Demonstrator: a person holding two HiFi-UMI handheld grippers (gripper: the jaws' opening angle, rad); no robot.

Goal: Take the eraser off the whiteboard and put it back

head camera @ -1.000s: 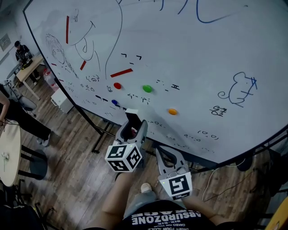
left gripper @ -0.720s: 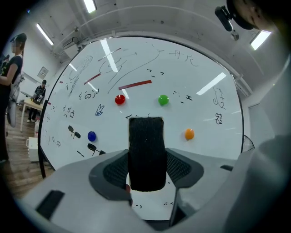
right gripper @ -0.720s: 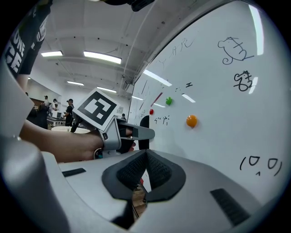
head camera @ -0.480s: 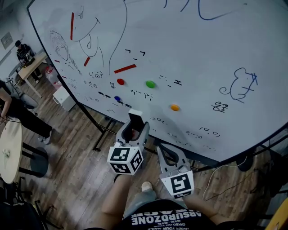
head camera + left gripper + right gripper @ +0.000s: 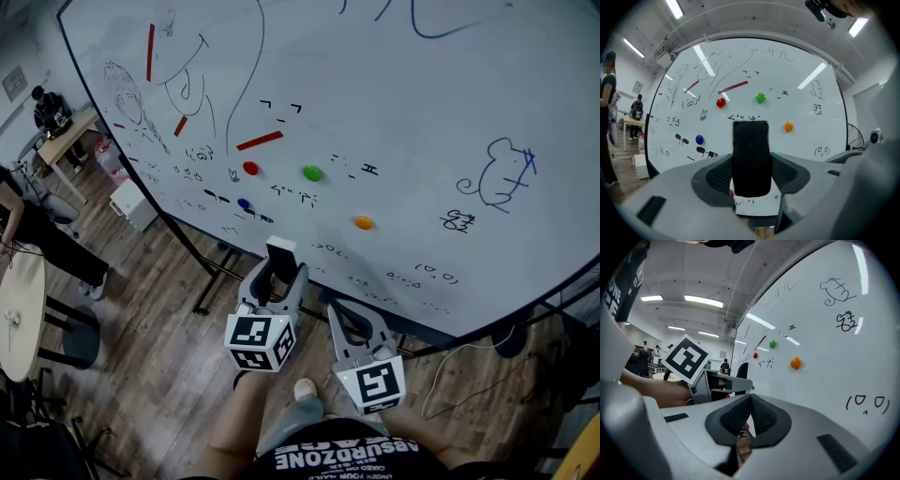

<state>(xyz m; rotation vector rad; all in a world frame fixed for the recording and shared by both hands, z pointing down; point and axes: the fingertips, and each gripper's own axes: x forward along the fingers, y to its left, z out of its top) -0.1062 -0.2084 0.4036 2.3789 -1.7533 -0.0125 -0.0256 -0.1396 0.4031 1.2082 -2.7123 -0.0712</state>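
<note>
Eraser (image 5: 750, 159) is clamped upright in the left gripper (image 5: 277, 278), with the jaws pressing on its two sides and the black felt face turned toward that gripper's camera. It sits just in front of the whiteboard (image 5: 422, 112), down by the board's lower edge. Honestly can't tell if it's touching the surface or not.

On the whiteboard, the blue magnet (image 5: 244, 203) is just up-left of the eraser. The red magnet (image 5: 250, 169), green magnet (image 5: 312, 172) and orange magnet (image 5: 364, 222) are a bit higher up, and a red strip (image 5: 260, 141) sits above those among the doodles.

The right gripper (image 5: 349, 323) is beside the left one, also aimed at the whiteboard's lower edge, jaws closed together with nothing in them.
</note>
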